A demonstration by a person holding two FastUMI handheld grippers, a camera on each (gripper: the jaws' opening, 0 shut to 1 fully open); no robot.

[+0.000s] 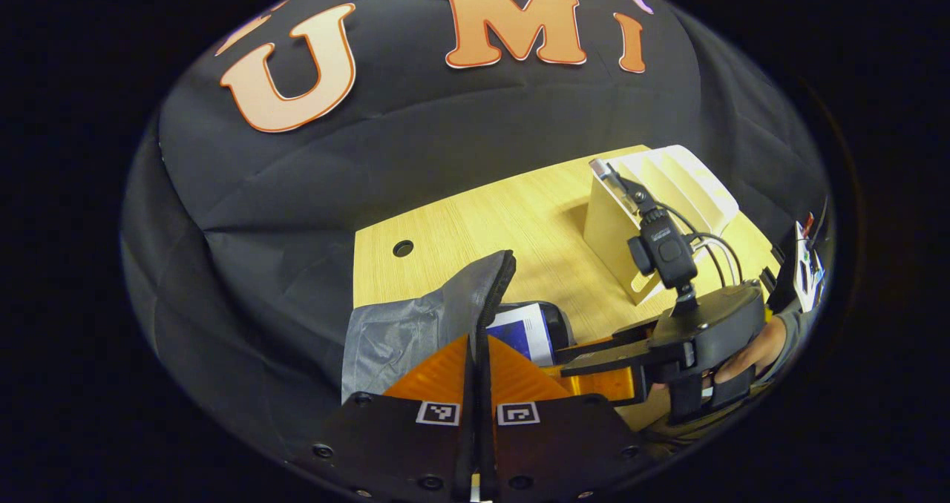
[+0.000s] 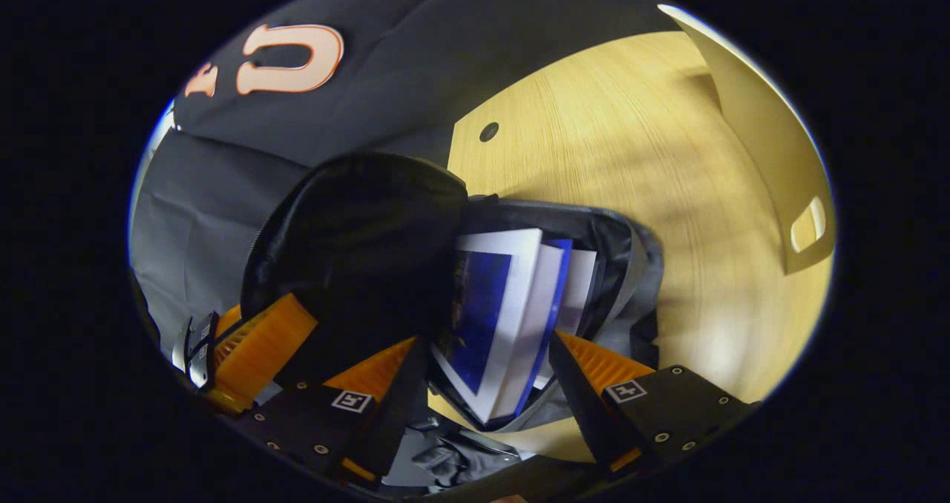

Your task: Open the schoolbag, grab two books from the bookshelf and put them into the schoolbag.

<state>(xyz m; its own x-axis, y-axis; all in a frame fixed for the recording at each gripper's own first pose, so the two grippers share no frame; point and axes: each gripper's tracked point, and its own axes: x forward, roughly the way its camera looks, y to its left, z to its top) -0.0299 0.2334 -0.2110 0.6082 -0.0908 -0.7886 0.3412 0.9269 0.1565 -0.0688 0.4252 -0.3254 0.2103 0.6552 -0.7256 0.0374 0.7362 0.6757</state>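
The dark schoolbag lies open on the wooden table, its grey-lined flap lifted. My left gripper is shut on the flap's edge, which runs up between its fingers; it also shows at the lower left of the right gripper view. Two blue-and-white books stand inside the bag's mouth. My right gripper is open, its fingers standing on either side of the books. From the left gripper view it hovers over the bag, held by a hand, with a book showing below it.
A white bookshelf stands on the table beyond the bag, and at the right edge of the right gripper view. A round cable hole sits near the table's far-left corner. The black booth cloth rises behind.
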